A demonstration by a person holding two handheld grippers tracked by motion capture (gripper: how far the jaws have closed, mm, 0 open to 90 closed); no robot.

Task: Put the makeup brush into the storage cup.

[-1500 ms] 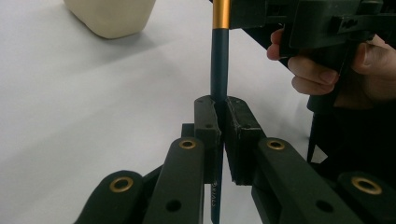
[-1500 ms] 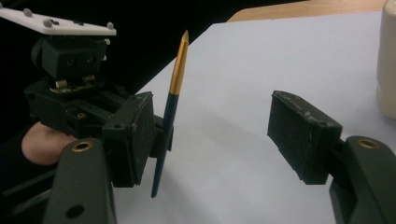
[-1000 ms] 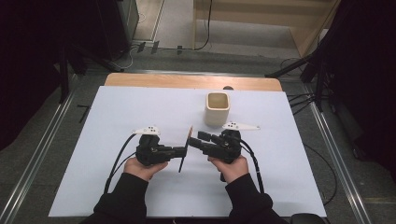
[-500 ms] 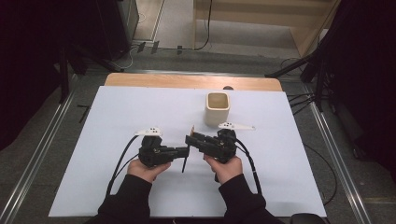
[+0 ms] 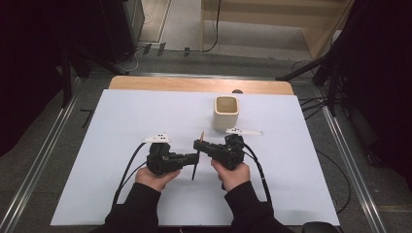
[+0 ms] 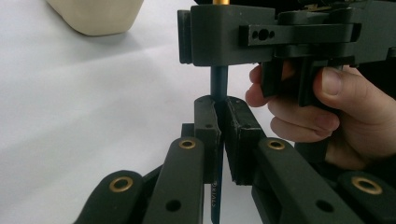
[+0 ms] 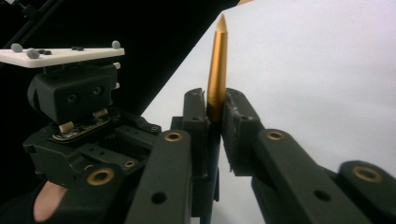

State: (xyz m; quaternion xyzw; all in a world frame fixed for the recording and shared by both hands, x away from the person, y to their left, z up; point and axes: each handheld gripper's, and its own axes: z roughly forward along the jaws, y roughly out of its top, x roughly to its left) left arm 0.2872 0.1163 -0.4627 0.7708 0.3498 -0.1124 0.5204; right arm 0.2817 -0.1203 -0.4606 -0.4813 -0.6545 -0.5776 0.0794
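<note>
Black jaws of both grippers pinched one pen (image 5: 196, 162), dark-barrelled with a gold tip: the left gripper (image 5: 194, 158) clamped the barrel, and the right gripper (image 5: 198, 144), whose jaws had just been closing, gripped it nearer the gold end. Pen and grippers sat near the cream cup (image 5: 226, 112), on the person's side of it, over the white table (image 5: 121, 121).
</note>
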